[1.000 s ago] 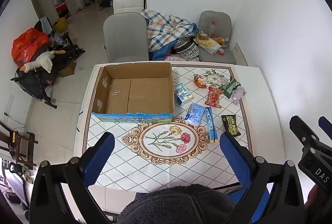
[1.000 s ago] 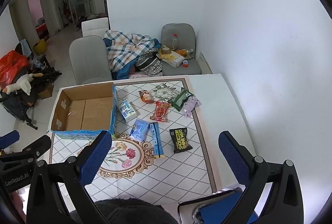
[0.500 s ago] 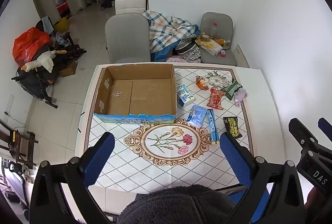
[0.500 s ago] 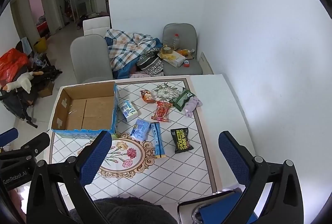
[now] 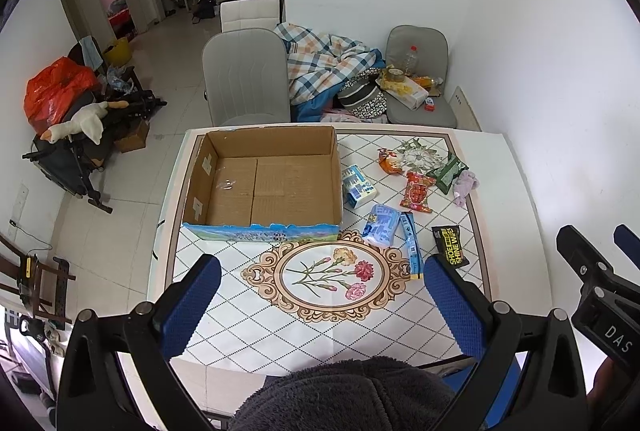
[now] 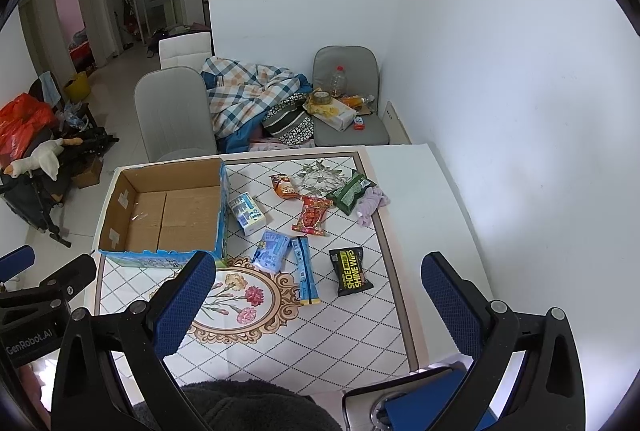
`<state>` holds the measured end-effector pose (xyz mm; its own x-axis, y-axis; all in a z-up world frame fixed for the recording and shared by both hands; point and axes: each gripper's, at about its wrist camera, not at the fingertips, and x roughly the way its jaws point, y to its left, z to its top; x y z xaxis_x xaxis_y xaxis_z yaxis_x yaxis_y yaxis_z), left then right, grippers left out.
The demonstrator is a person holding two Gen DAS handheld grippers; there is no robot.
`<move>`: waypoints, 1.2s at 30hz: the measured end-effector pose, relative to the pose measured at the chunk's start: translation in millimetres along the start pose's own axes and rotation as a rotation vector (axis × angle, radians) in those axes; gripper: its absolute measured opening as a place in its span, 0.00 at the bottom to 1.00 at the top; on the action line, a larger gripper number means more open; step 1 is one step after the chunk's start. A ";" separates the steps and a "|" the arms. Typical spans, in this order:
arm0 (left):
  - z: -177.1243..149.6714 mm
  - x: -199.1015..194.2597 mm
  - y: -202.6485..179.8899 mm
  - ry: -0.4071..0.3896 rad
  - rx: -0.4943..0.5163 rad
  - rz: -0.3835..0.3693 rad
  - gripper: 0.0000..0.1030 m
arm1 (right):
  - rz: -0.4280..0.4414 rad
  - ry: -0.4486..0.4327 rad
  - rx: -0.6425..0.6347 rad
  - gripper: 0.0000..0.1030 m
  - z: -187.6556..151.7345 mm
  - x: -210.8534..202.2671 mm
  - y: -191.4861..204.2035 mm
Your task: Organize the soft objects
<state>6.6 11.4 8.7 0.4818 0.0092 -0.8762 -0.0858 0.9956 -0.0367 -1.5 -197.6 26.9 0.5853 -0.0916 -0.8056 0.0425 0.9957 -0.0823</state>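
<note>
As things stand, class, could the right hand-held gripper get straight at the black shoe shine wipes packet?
Probably yes. The right hand-held gripper is open and holds nothing, and the black shoe shine wipes packet lies flat, apart from the other packets, with bare table in front of it.

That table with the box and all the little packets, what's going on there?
A person holds a two-finger tool in each hand above the table. The left gripper and right gripper are both open and hold nothing. The cardboard box sits empty. The soft packets, such as the black wipes pack and blue tissue pack, lie loose beside it.
</note>
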 end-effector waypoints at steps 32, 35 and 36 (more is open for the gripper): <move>3.9 -10.6 7.5 -0.063 -0.004 0.043 1.00 | 0.004 -0.039 -0.003 1.00 13.4 -7.7 16.9; 4.7 -10.6 7.1 -0.063 -0.004 0.043 1.00 | 0.007 -0.041 -0.001 1.00 13.7 -7.5 16.3; 4.7 -10.9 6.8 -0.065 -0.002 0.044 1.00 | 0.007 -0.042 -0.001 1.00 13.9 -7.7 16.5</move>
<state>4.9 18.5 20.3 0.5334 0.0588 -0.8438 -0.1101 0.9939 -0.0003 6.0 -180.3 39.9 0.6188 -0.0837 -0.7810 0.0378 0.9963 -0.0768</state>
